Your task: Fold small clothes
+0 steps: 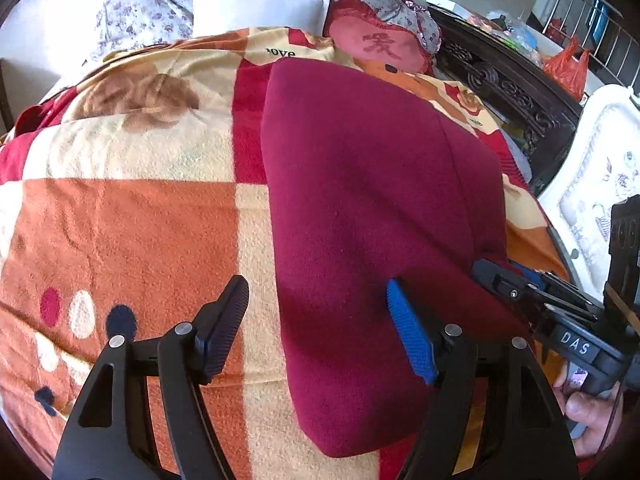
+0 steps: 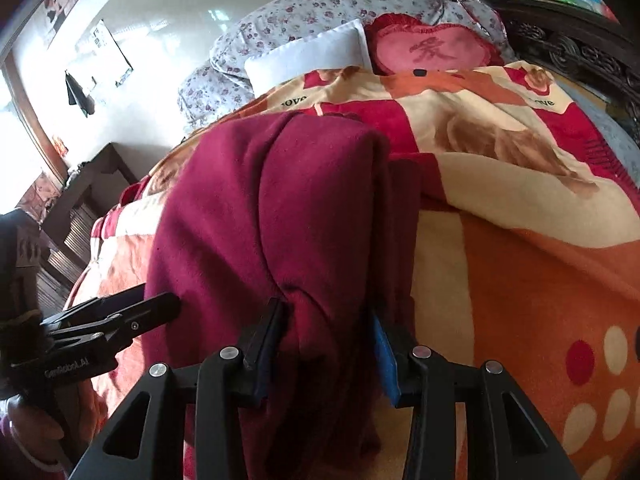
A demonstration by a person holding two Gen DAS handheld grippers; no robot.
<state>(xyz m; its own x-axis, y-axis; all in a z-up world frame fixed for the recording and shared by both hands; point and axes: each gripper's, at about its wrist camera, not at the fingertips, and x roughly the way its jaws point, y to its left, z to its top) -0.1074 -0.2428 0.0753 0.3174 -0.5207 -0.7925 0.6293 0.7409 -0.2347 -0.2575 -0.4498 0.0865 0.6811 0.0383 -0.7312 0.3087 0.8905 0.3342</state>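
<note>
A dark red garment [image 1: 372, 216] lies folded lengthwise on the patterned blanket [image 1: 132, 220]. My left gripper [image 1: 320, 324] is open over the garment's left edge, one finger on the blanket, the blue-padded one over the cloth. My right gripper [image 2: 326, 344] is shut on the garment [image 2: 276, 216], with a thick bunch of cloth between the pads, at its near right edge. The right gripper also shows in the left wrist view [image 1: 520, 292], at the garment's right side. The left gripper shows in the right wrist view [image 2: 132, 312], at the garment's left side.
The blanket covers a bed. A white pillow [image 1: 260, 10], a red heart cushion [image 1: 380, 46] and a floral quilt [image 1: 140, 20] lie at the head. A dark carved headboard [image 1: 512, 92] and a white cushioned chair [image 1: 600, 184] stand on the right.
</note>
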